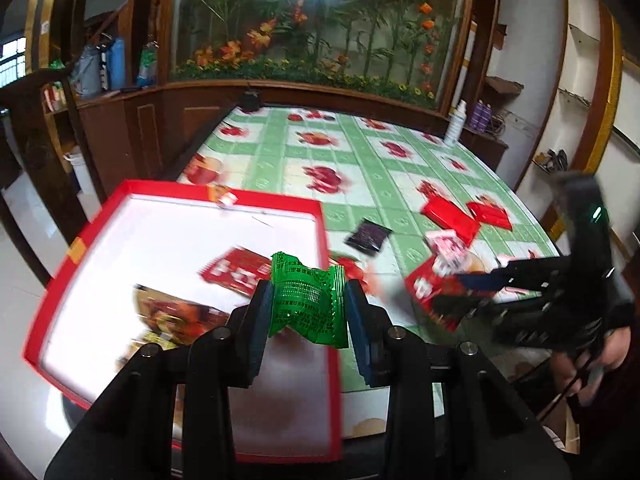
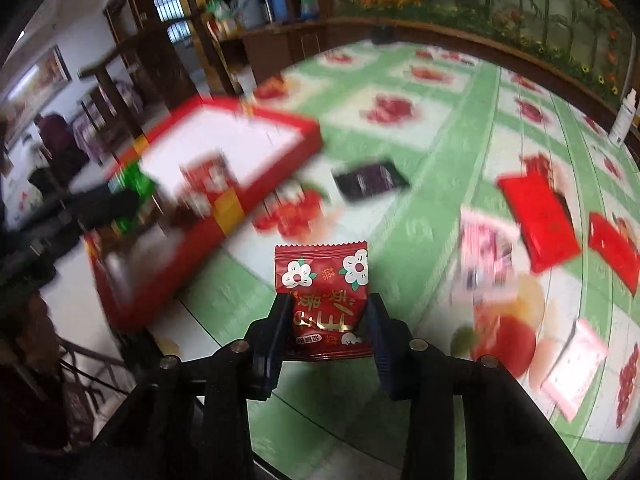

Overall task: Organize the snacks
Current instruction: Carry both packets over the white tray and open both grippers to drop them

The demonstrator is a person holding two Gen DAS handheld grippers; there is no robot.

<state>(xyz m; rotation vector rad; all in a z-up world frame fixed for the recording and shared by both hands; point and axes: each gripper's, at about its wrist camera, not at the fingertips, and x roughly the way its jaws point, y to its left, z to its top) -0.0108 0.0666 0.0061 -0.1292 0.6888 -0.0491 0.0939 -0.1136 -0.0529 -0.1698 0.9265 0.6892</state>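
My left gripper [image 1: 308, 304] is shut on a green snack packet [image 1: 306, 300] and holds it over the right part of a red-rimmed white box [image 1: 256, 198]. A red packet [image 1: 236, 270] and a brown-pictured packet [image 1: 176, 314] lie in the box. My right gripper [image 2: 326, 320] is shut on a red flower-print packet [image 2: 322, 300] above the green checked tablecloth [image 2: 440, 92]. The right gripper also shows in the left wrist view [image 1: 472, 292], right of the box. The box shows in the right wrist view [image 2: 224, 216] to the left, with the left gripper's green packet [image 2: 136, 188] over it.
Loose packets lie on the cloth: a black one [image 2: 370, 180], two red ones [image 2: 540, 220] [image 2: 614, 250], pink ones [image 2: 484, 248] [image 2: 574, 368]. A white bottle [image 2: 624, 116] stands at the far right edge. A wooden cabinet with flower glass [image 1: 320, 28] backs the table.
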